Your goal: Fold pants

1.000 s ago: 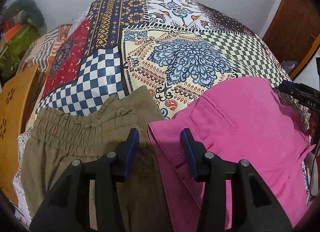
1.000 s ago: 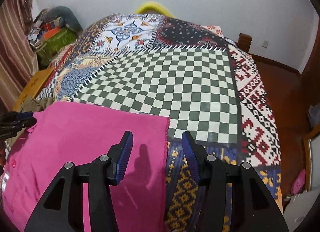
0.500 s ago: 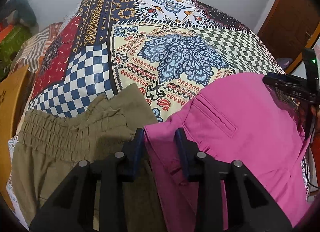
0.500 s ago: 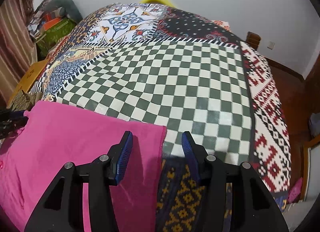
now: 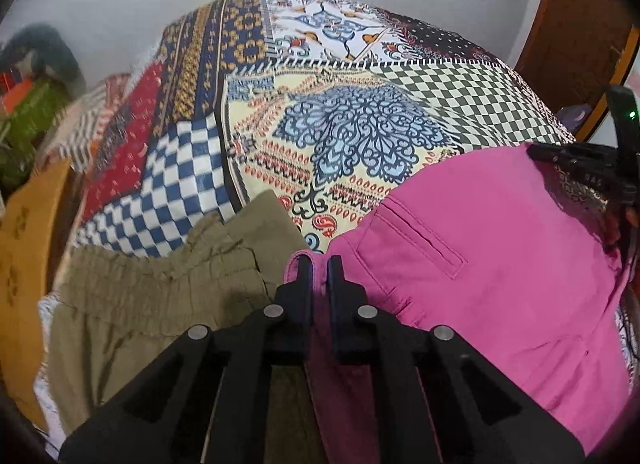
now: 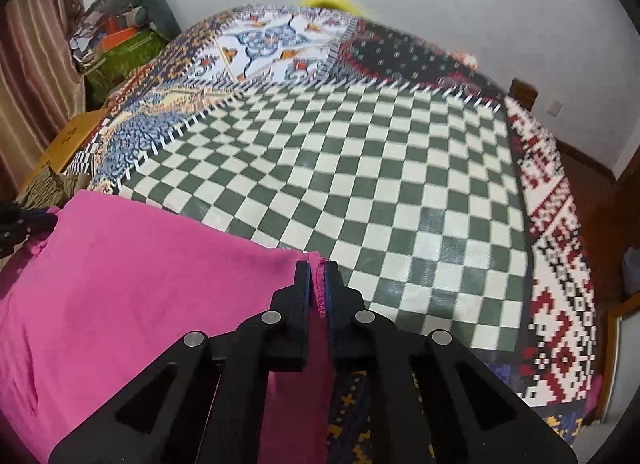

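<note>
On a patchwork-covered bed [image 6: 400, 192], one pair of pink pants [image 5: 500, 264] lies stretched crosswise between two grippers. The left gripper [image 5: 318, 268] has just clamped its fingers on the waistband corner, the right gripper [image 6: 318, 274] on the stitched hem. One olive garment [image 5: 160, 296] lies beside the left gripper.

The pink pants [image 5: 500, 284] are cut off by the lower edge; the olive pants [image 5: 140, 324] likewise; the pile [image 6: 116, 40] beside the bed is blurred.
</note>
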A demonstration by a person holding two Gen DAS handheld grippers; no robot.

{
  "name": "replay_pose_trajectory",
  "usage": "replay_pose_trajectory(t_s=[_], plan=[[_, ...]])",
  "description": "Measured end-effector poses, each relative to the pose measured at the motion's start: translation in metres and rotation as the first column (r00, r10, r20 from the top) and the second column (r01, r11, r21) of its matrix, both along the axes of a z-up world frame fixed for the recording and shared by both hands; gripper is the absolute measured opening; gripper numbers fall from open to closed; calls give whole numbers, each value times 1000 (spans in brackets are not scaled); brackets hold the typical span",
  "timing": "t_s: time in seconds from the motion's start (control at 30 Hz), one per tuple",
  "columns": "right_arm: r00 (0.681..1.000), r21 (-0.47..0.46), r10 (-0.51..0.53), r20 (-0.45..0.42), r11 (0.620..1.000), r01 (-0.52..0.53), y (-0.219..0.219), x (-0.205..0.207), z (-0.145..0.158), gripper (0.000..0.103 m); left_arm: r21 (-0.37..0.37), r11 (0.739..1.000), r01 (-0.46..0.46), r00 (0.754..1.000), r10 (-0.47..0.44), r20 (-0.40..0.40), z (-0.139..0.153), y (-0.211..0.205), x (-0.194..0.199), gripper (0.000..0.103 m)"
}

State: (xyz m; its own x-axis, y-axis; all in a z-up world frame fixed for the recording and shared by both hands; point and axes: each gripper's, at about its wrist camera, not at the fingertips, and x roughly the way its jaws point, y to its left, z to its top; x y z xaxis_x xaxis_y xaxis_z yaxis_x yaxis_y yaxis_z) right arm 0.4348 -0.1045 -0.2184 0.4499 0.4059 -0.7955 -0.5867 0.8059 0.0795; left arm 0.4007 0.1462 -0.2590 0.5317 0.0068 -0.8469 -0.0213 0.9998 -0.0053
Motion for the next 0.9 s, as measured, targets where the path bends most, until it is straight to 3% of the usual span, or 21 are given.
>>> replay_pose_trajectory(t_s=[0.2, 0.37, 0.47, 0.63, 0.7, 0.77, 0.83, 0.9], plan=[[996, 36, -43, 74, 999, 41, -13, -6, 26, 4, -2, 1000, -31, 998, 31, 50, 25, 6, -2, 6], [985, 51, -78, 152, 996, 71, -17, -10, 56, 2, 69, 996, -59, 995, 54, 79, 43, 8, 1, 6], [985, 99, -83, 149, 993, 69, -24, -9, 76, 2, -5, 999, -51, 996, 52, 72, 52, 14, 1, 6], [995, 72, -44, 94, 997, 38, -16, -15, 79, 3, 27, 999, -40, 998, 38, 48, 47, 7, -4, 6], [999, 42, -18, 49, 999, 16, -10, -15, 68, 8, 30, 999, -41, 998, 40, 38, 42, 6, -4, 6], [1000, 21, -8, 24, 1000, 8, -3, -12, 58, 30, 21, 999, -41, 999, 40, 36, 38, 8, -5, 6], [1000, 8, 8, 22, 1000, -8, 2, -10, 49, 42, 6, 999, -38, 999, 38, 38, 35, 11, -5, 6], [999, -1, 23, 22, 1000, -23, 8, -8, 42, 42, -1, 999, -32, 999, 32, 37, 31, 13, -5, 6]])
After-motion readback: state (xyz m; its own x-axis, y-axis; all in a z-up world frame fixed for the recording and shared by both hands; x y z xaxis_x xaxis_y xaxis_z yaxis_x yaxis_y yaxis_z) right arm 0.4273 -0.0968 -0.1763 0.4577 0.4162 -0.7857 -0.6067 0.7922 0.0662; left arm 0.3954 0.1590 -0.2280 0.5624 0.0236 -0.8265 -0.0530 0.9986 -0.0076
